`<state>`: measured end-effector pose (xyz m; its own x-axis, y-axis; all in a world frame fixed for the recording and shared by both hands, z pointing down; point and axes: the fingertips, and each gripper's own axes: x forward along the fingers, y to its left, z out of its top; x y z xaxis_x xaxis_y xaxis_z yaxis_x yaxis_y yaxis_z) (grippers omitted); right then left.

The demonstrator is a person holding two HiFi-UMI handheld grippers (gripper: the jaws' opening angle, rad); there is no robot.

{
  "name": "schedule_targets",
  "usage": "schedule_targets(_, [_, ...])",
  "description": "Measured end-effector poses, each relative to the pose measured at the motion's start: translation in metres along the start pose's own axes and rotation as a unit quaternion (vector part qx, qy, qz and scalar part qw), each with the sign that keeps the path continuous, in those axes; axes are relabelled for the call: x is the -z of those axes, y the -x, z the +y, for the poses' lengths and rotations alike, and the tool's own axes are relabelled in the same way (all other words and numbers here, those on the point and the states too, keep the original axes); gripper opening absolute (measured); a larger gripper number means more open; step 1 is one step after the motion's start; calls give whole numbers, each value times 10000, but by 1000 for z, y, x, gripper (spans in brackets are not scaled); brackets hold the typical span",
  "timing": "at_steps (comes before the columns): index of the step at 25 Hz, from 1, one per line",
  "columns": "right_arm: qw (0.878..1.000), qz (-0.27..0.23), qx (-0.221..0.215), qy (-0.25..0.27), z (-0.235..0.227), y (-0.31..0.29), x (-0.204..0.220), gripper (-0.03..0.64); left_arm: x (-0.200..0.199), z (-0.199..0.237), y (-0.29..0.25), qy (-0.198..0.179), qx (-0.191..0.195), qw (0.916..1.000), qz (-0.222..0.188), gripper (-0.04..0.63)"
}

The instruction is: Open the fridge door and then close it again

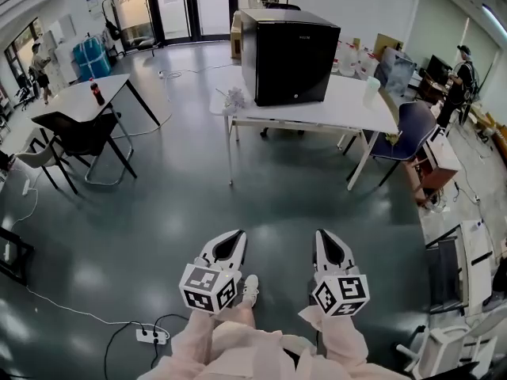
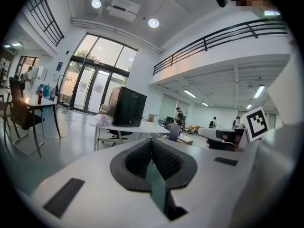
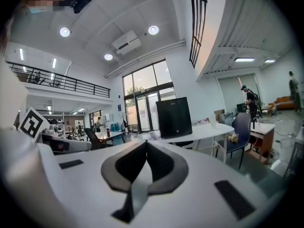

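A small black fridge [image 1: 289,55] stands with its door closed on a white table [image 1: 348,111] across the room; it also shows as the black fridge [image 2: 127,107] in the left gripper view and the black fridge [image 3: 174,117] in the right gripper view. My left gripper [image 1: 239,233] and right gripper [image 1: 321,233] are held side by side low in the head view, far short of the table. Both point toward the fridge with jaw tips together and nothing between them.
A black chair [image 1: 79,137] and a second table [image 1: 79,93] with a red bottle [image 1: 97,92] stand at the left. A blue chair [image 1: 408,133] sits right of the fridge table. A power strip and cables [image 1: 150,336] lie on the floor near my feet. People stand far off.
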<state>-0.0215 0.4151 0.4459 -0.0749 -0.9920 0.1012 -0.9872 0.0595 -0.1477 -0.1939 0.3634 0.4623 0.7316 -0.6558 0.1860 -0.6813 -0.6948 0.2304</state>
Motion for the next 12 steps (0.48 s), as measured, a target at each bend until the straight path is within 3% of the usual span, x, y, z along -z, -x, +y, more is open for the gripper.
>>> schedule_targets(12, [9997, 39, 238, 86, -61, -194, -38, 11, -73, 113, -162, -102, 142, 9998, 73, 11])
